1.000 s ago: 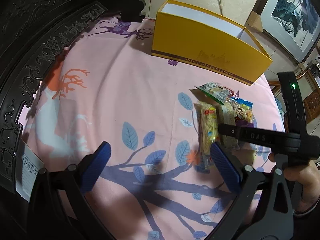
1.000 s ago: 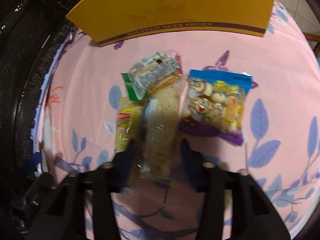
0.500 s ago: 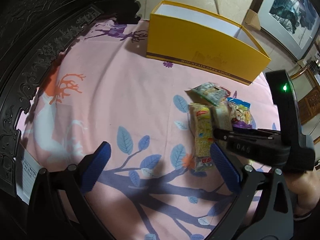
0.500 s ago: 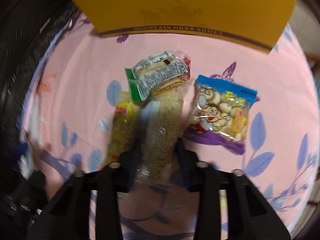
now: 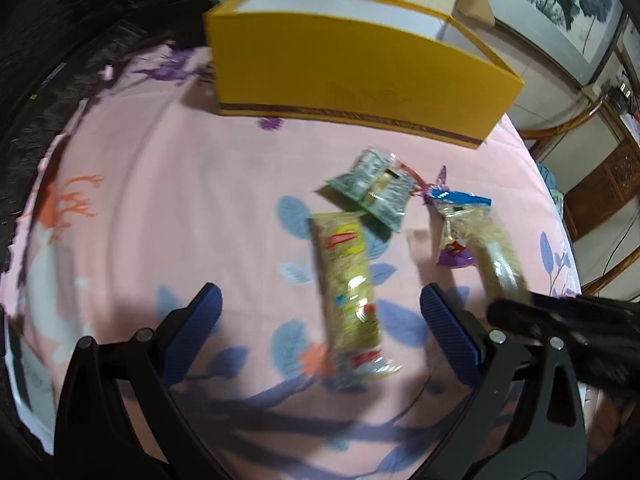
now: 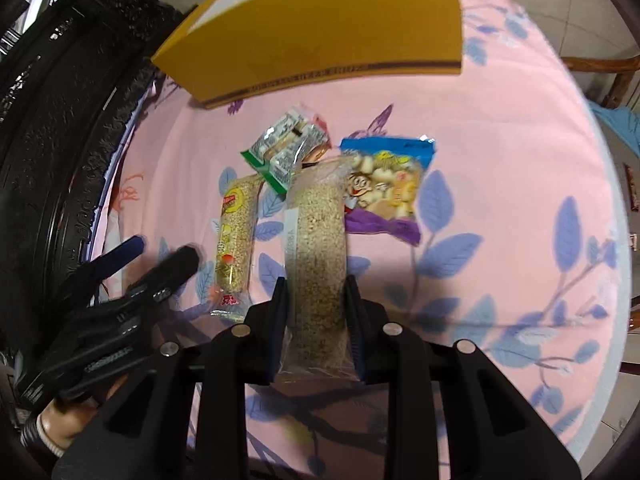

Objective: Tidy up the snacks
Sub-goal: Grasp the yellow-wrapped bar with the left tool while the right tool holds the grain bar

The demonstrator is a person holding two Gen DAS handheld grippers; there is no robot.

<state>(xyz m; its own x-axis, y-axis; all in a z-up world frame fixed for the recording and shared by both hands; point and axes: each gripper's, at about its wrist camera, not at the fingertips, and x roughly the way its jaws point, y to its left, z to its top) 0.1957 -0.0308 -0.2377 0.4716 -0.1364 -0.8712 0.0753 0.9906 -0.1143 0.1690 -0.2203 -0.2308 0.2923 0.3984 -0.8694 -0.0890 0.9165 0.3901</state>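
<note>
Right tool (image 6: 316, 312): the two fingers are clamped on the sesame bar packet (image 6: 316, 248), one finger on each long side near its lower end. In the right wrist view the packet runs from the tool toward 12 o'clock, and its far end overlaps the lower left edge of the blue-topped puff snack bag (image 6: 386, 188). In the left wrist view the same packet (image 5: 498, 256) appears blurred at 3 o'clock, held by the right tool (image 5: 516, 312) above the desk; contact with the desk cannot be determined.

Left tool (image 5: 320, 324): the blue-padded fingers stand wide apart and grip nothing. The yellow bar packet (image 5: 348, 280) lies flat on the pink leaf-print desk cloth (image 5: 160, 208) between the two fingers, nearer the right finger, and extends toward 12 o'clock. In the right wrist view this packet (image 6: 236, 240) lies just beside the clamped packet, at 9 o'clock from it.

The green-edged wafer packet (image 5: 374, 192) lies at 12 o'clock from the yellow bar packet, close to its far end. The puff snack bag (image 5: 456, 224) lies at 3 o'clock from the wafer packet.

The yellow box (image 5: 352, 76) stands open-topped at the far edge of the desk, at 12 o'clock from all packets and well apart from both tools.
</note>
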